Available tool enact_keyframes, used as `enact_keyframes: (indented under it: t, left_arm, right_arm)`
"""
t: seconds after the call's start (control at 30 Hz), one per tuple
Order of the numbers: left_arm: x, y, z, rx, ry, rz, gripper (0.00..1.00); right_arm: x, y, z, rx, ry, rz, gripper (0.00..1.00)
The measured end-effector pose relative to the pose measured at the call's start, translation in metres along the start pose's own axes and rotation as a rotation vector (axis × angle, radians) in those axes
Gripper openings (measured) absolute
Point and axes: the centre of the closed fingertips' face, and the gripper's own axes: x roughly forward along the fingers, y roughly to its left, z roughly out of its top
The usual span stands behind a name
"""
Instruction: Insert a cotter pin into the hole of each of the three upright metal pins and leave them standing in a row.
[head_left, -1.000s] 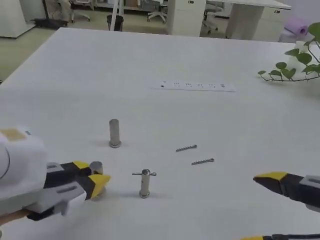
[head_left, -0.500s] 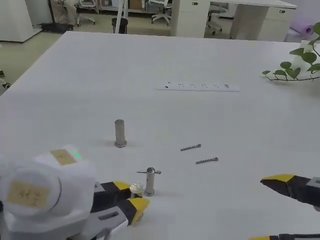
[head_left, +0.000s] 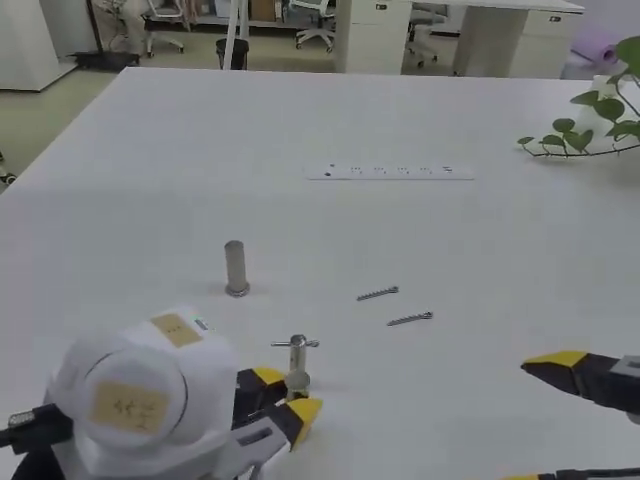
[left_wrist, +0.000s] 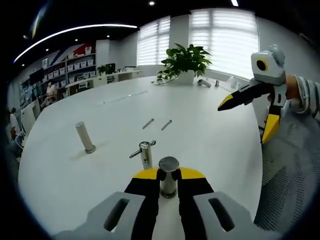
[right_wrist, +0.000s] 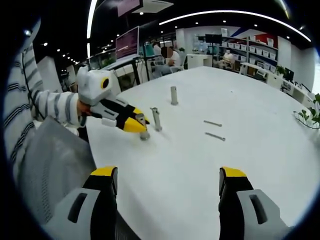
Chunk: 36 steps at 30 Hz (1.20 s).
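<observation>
- left gripper (left_wrist: 169, 176) recorded with jaws pinched on one upright metal pin, the held pin (left_wrist: 169, 166), low over the table (left_wrist: 215, 145); whether its base is touching the table cannot be told
- right gripper (right_wrist: 168, 175) recorded with jaws spread wide and nothing between them; it is held well apart from the work
- fitted pin (left_wrist: 146, 156) stands just beside the held pin, with a cotter pin (left_wrist: 136, 152) already through its head; far pin (left_wrist: 85, 136) stands bare and well apart; loose cotter pins (left_wrist: 147, 123) lie flat on the table beyond
- risk: the fitted pin could be knocked over; its cotter pin projects sideways near the left gripper, so a slight sideways drift would be enough
- risk: the held pin could be toppled on release, if it is set down tilted or dragged as the jaws part
- risk: the row could be spoiled; the far pin is judged out of line with the other two
- risk: the loose cotter pins are thin and flat; they are likely to be skidded away or pinched askew; whether the held pin's hole is covered by the jaws cannot be told
</observation>
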Motion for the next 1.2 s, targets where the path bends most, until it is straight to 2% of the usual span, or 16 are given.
enact_keyframes:
  t: [0.07,0.2,0.3,0.37,0.5,0.57,0.63,0.67,0.7,0.77,0.83,0.9,0.93,1.0,1.07,1.2]
  left_arm:
    - [0.0,0.0,0.0,0.047,0.004,0.005,0.12]
    - [-0.001,0.001,0.0,0.011,-0.003,0.005,0.12]
    - [-0.002,0.002,0.001,0.024,-0.01,0.003,0.12]
    - [-0.004,0.003,0.003,-0.016,-0.025,-0.013,0.12]
    - [-0.007,0.005,-0.001,-0.032,-0.034,-0.048,0.17]
    - [-0.01,0.004,-0.002,-0.028,-0.043,-0.069,0.26]
    - [-0.014,0.0,-0.002,-0.013,-0.057,-0.12,0.33]
    - [-0.017,0.001,-0.001,0.026,-0.067,-0.117,0.33]
    - [-0.02,0.003,-0.002,0.023,-0.071,-0.103,0.33]
    - [-0.024,0.004,-0.003,0.004,-0.077,-0.115,0.36]
    - [-0.03,0.006,-0.001,-0.014,-0.103,-0.121,0.46]
    - [-0.034,0.007,0.003,-0.065,-0.139,-0.127,0.61]
    - [-0.037,0.006,0.005,-0.075,-0.156,-0.147,0.68]
    - [-0.041,0.006,0.005,-0.074,-0.153,-0.157,0.83]
    - [-0.043,0.006,0.005,-0.068,-0.152,-0.16,0.91]
    - [-0.045,0.009,0.002,-0.07,-0.138,-0.169,0.97]
  right_arm:
    - [0.0,0.001,0.0,-0.001,0.002,0.001,0.85]
    - [0.0,0.001,0.0,0.0,0.002,0.0,0.85]
    - [0.0,0.001,0.0,-0.002,0.003,-0.002,0.85]
    - [0.0,0.0,-0.001,-0.002,0.003,-0.003,0.85]
    - [-0.001,-0.001,-0.002,-0.01,0.013,-0.002,0.85]
    - [-0.003,-0.003,-0.002,-0.014,0.019,-0.005,0.85]
    - [-0.004,-0.005,-0.001,-0.012,0.02,-0.007,0.85]
    - [-0.005,-0.006,-0.001,-0.009,0.021,-0.006,0.85]
    - [-0.006,-0.007,-0.001,-0.007,0.024,-0.005,0.85]
    - [-0.007,-0.009,-0.003,-0.016,0.037,-0.007,0.85]
    - [-0.008,-0.01,-0.005,-0.025,0.055,-0.005,0.85]
    - [-0.009,-0.01,-0.008,-0.036,0.071,0.009,0.85]
    - [-0.009,-0.01,-0.009,-0.04,0.082,0.014,0.85]
    - [-0.008,-0.01,-0.011,-0.052,0.1,0.02,0.85]
    - [-0.007,-0.01,-0.011,-0.066,0.115,0.028,0.85]
    - [-0.004,-0.014,-0.007,-0.107,0.144,0.044,0.85]
